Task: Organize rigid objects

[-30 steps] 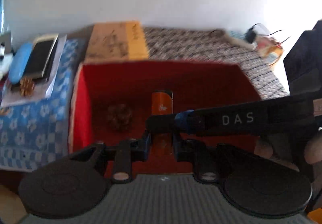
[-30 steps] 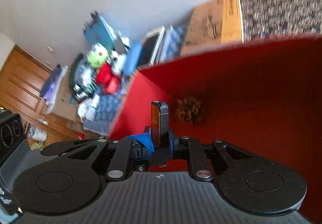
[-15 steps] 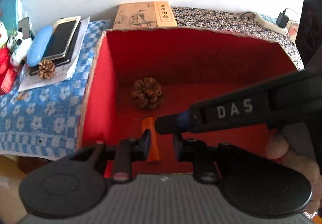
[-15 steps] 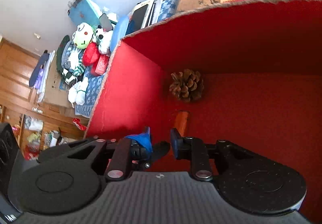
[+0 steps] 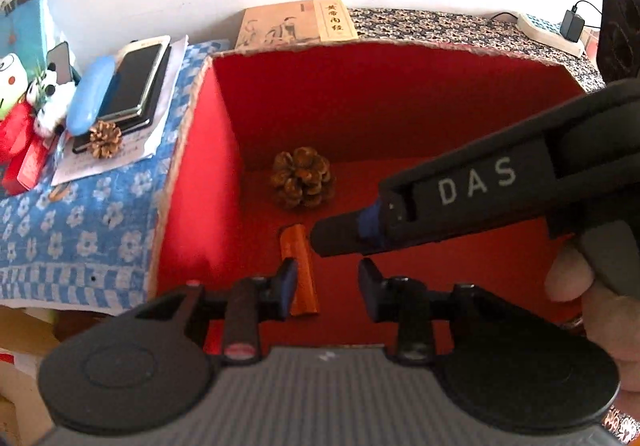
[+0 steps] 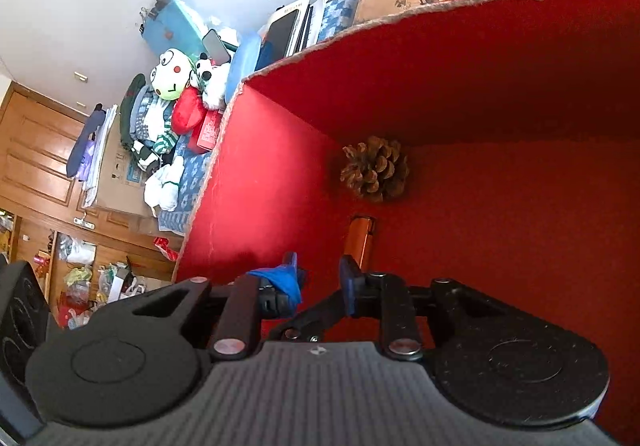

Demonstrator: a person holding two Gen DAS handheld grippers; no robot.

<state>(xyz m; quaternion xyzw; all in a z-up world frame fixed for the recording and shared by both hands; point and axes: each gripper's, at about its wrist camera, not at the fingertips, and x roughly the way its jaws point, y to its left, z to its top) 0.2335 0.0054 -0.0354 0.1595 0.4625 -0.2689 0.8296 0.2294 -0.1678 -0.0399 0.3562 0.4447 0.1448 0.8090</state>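
Red felt lines the open cardboard box that fills both views, and the small orange rectangular lighter lies flat on its floor, near the left wall and just in front of a brown pine cone that sits towards the back corner. The left hand-held gripper hangs over the lighter with its jaws parted; they have just been opening, and nothing is pressed between them, the lighter lying below and beside the left finger. The right hand-held gripper reaches into the box from the right, a person's hand on its black handle marked DAS. Its jaws also stand apart with nothing clamped, a strip of blue tape wrapped on one finger, and the lighter rests on the box floor just past the tips.

Outside the box, on a blue and white flowered cloth over the surface, lie a stack of dark smartphones, a light blue oval case and a second, smaller pine cone. A tan book with ink drawings and Chinese characters lies behind the box, and plush toys crowd the far left edge.
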